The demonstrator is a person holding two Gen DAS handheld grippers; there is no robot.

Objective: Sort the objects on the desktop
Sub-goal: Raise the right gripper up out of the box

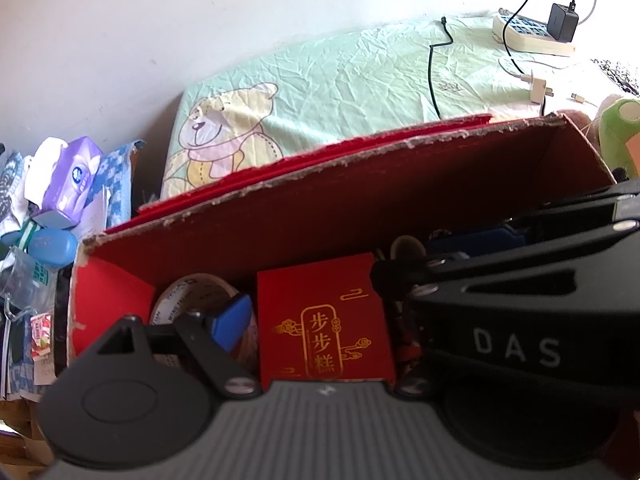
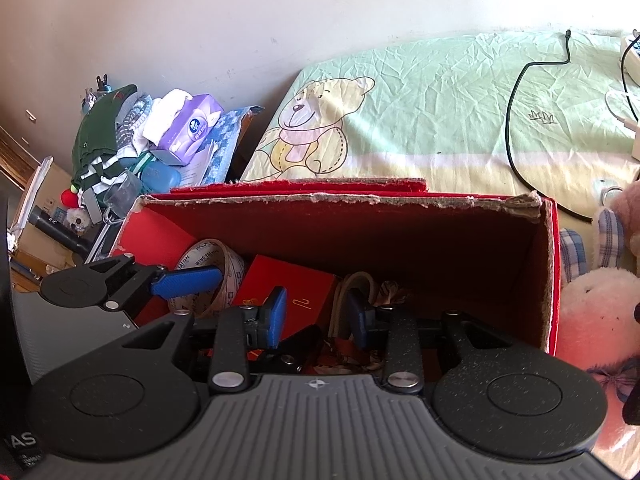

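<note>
While inside red box (image 2: 400, 236), right gripper (image 2: 318, 318) gapes above red packet (image 2: 304, 292).

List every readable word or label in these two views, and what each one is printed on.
"步步糕": gold characters on the red packet in the red box.
"DAS": white letters on the right tool.
"WING TAI TAPE": partly readable on the tape roll.
Tissue pack logo: too blurred.

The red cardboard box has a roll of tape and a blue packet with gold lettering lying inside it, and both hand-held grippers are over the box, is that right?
Not quite: the packet is red, not blue, as the left wrist view shows. The rest holds: it has gold lettering and lies inside the red cardboard box beside the roll of tape, and the left hand-held gripper and right hand-held gripper are both over the box.
</note>
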